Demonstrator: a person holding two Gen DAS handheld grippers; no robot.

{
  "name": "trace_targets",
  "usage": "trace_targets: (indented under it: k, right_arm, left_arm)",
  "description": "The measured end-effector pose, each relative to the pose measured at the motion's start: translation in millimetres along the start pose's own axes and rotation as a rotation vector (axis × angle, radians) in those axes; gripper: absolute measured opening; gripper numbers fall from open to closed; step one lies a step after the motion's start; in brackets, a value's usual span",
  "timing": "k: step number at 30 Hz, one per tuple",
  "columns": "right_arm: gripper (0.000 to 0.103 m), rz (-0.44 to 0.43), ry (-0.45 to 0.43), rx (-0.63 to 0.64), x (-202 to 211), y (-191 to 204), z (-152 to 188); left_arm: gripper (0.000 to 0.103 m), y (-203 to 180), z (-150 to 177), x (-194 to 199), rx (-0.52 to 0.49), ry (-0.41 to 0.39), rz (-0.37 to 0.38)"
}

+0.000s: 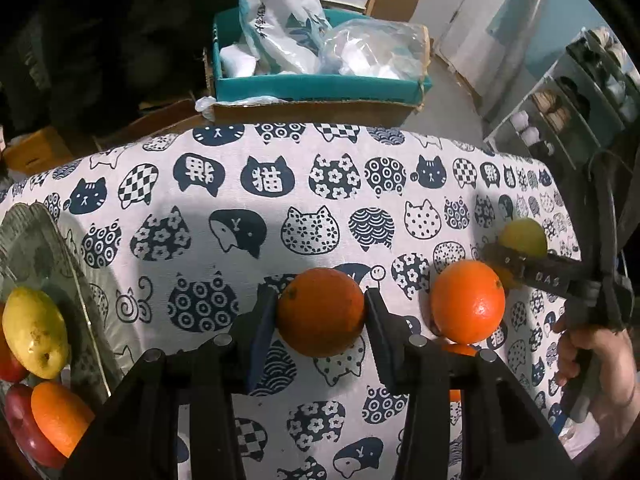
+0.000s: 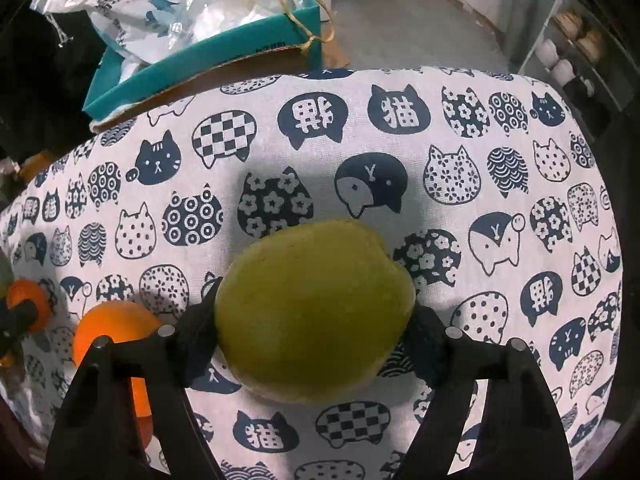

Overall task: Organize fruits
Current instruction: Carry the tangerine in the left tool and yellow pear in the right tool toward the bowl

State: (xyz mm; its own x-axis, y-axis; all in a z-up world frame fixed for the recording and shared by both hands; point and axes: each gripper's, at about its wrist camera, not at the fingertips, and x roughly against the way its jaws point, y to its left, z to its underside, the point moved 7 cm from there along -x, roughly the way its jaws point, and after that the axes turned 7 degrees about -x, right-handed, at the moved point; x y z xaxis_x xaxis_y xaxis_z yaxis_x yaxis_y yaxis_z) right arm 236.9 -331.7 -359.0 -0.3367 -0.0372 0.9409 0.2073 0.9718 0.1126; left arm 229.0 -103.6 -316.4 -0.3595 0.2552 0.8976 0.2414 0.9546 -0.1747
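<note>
My left gripper [image 1: 320,312] is shut on an orange [image 1: 320,310] just above the cat-print tablecloth [image 1: 240,192]. A second orange [image 1: 468,300] lies to its right on the cloth. My right gripper [image 2: 314,320] is shut on a yellow-green fruit [image 2: 314,308]; it shows in the left wrist view [image 1: 524,236] at the far right, held by the black fingers [image 1: 536,268]. At the left edge a grey-green plate [image 1: 44,240] holds a yellow fruit [image 1: 36,332], an orange fruit [image 1: 58,416] and red fruit [image 1: 24,424].
A teal cardboard box [image 1: 320,84] with plastic bags stands behind the table's far edge. A shelf unit [image 1: 568,96] with jars stands at the back right. The loose orange also shows in the right wrist view [image 2: 120,324] at the lower left.
</note>
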Motion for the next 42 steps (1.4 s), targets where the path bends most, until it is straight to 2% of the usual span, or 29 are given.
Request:
trace_targets:
  k: [6,12,33,42]
  right_arm:
    - [0.078,0.017,-0.058,0.023,9.3,4.3,9.4]
    - [0.078,0.035,-0.134,0.064,39.1,15.8,12.3]
    - [0.078,-0.021,-0.362,0.142,176.5,60.3,20.8]
    - [0.078,-0.061,-0.417,0.204,212.5,90.9,29.0]
  left_arm:
    - [0.045,-1.3,-2.0,16.4,-0.019,-0.038,-0.018]
    - [0.045,0.5,-4.0,36.8,-0.013,-0.077,-0.027]
    - [0.045,2.2,-4.6,138.8,-0.021,-0.265,-0.065]
    - [0.045,14.6,3.1,191.3,-0.003,-0.352,-0.081]
